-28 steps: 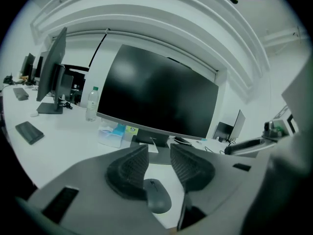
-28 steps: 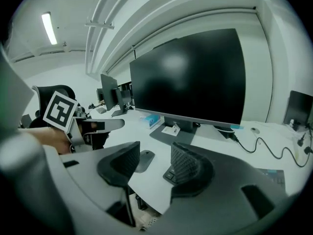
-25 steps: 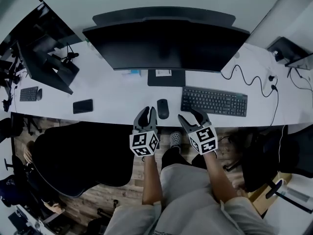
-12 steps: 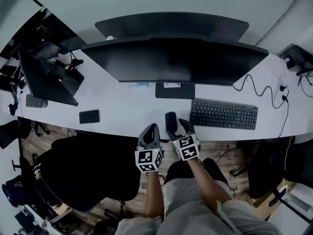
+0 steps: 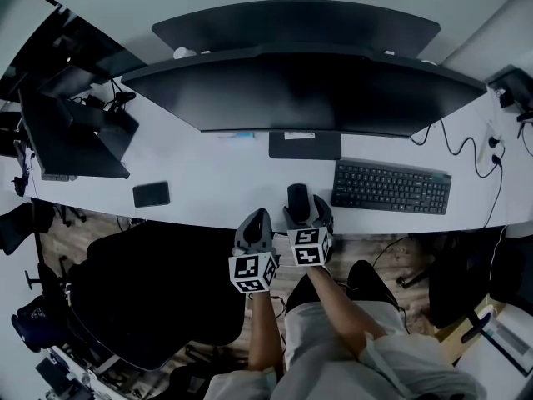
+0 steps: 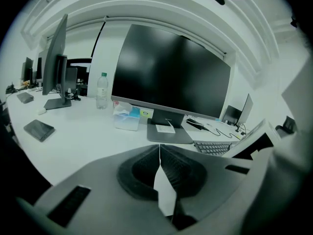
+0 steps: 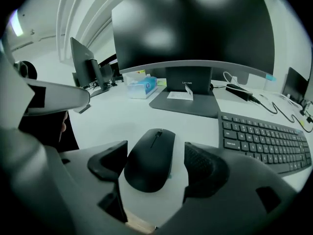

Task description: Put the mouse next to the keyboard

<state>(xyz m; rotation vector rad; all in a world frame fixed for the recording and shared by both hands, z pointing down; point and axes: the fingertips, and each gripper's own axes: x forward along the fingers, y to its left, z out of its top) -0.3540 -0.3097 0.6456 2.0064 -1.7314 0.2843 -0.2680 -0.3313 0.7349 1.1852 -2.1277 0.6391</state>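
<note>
A black mouse (image 5: 297, 198) (image 7: 150, 159) lies near the desk's front edge, left of the black keyboard (image 5: 391, 187) (image 7: 266, 141), with a gap of bare desk between them. My right gripper (image 5: 305, 212) (image 7: 156, 163) has come down over the mouse. Its jaws have just been opening and now stand wide on either side of the mouse, not pressing it. My left gripper (image 5: 256, 218) (image 6: 159, 153) hangs at the desk's front edge, left of the mouse, with its pads shut together on nothing.
A wide curved monitor (image 5: 300, 86) stands on a flat base (image 5: 304, 144) behind the mouse. A phone (image 5: 151, 194) lies to the left. A tissue box (image 6: 124, 119) and a bottle (image 6: 101, 90) stand further back. Cables (image 5: 454, 140) trail at the right. A black chair (image 5: 158, 282) is below the desk.
My right gripper has moved left from in front of the keyboard and down over the mouse, its jaws widening. My left gripper's jaws have closed and it has sunk slightly.
</note>
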